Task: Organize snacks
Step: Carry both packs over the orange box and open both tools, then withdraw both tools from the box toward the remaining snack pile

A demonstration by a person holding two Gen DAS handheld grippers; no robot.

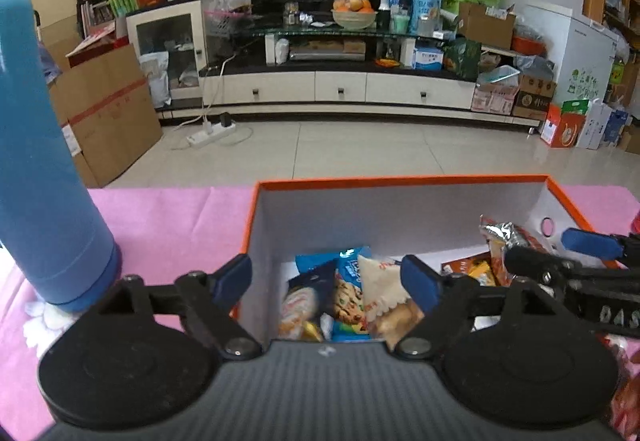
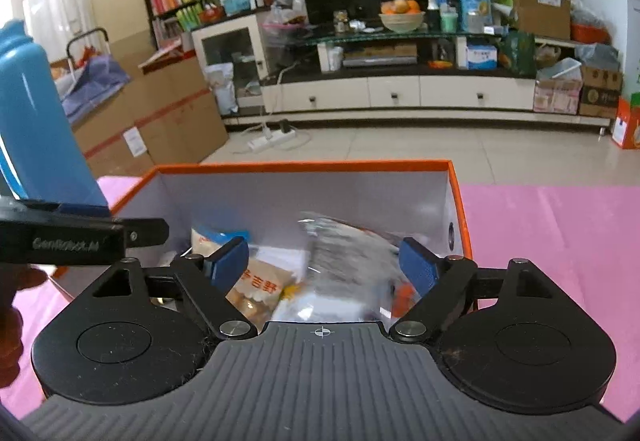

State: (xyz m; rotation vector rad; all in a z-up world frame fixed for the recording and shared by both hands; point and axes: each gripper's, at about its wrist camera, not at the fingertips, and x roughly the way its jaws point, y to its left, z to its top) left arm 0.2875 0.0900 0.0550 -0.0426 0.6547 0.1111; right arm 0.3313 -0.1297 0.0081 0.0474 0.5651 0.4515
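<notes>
Box: an orange-rimmed box stood on the pink-covered surface, open at the top, with a blue bottle just beside its left end.
Snacks: several packets lay loose inside the box: a blue cookie packet, a pale sealed pouch beside it, and a foil-ended wrapper toward the right end.
Left hand-held gripper: spread wide over the left end of the box, nothing pinched; the cookie packet and pouch lay below and between its fingers.
Right hand-held gripper: spread too, pads pressing on nothing; a clear, crinkled bag showed blurred between its fingers, above the other packets, seemingly free.
Handling, as a judgement: the packets look light, soft and crushable, with slippery film; a pinch on a sealed edge or flat end seems safest, gently, so the biscuits inside do not break.
Access: the box walls stood close, so reaching down from above looks easier.
</notes>
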